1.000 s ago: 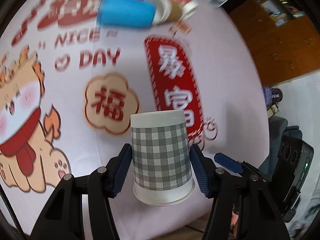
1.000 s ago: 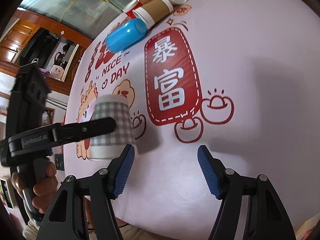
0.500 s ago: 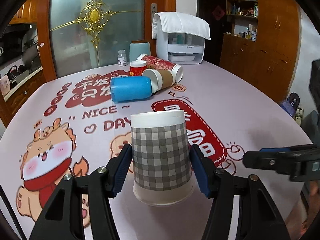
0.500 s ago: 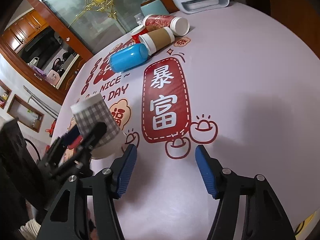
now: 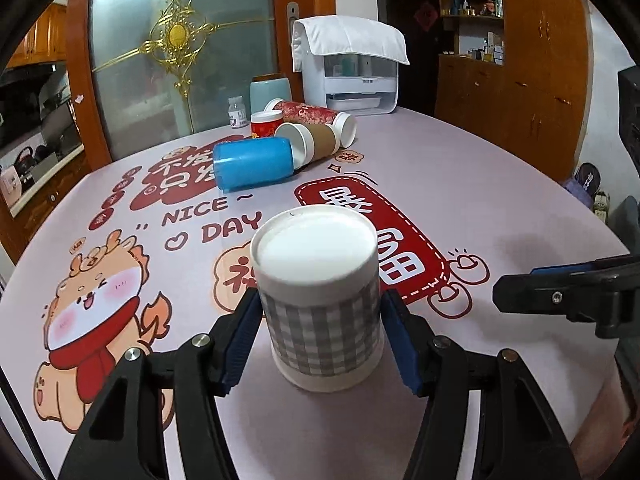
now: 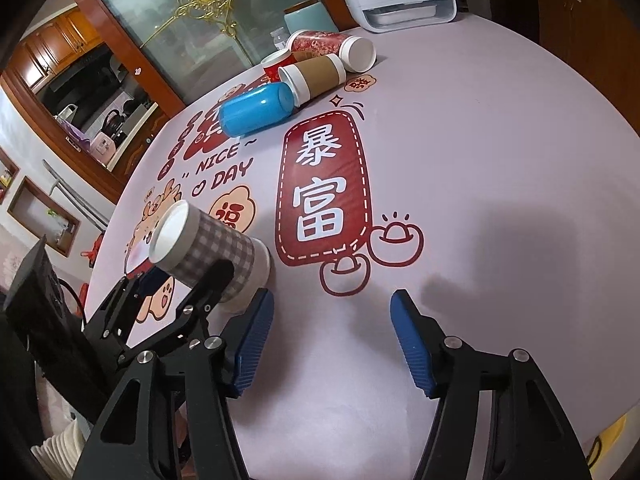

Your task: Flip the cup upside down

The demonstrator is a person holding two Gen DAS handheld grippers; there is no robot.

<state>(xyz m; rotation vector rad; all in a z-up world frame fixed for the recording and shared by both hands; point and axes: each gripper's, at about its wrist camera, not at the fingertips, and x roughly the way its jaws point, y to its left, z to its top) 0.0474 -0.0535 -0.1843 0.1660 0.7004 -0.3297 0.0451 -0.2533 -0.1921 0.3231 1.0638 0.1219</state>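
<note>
Left gripper (image 5: 322, 334) clasps the inverted gingham cup (image 5: 320, 300), base up

1. Blue cup (image 5: 253, 163) on its side on the printed tablecloth (image 5: 460, 184).
2. Brown-sleeved cup (image 5: 314, 143) lying just beside it, mouth toward blue cup.
3. Red patterned cup (image 5: 316, 114) lying behind.
4. Small red cup (image 5: 266, 124) upright.
5. White appliance (image 5: 352, 76) at far edge, cloth-covered.
</note>
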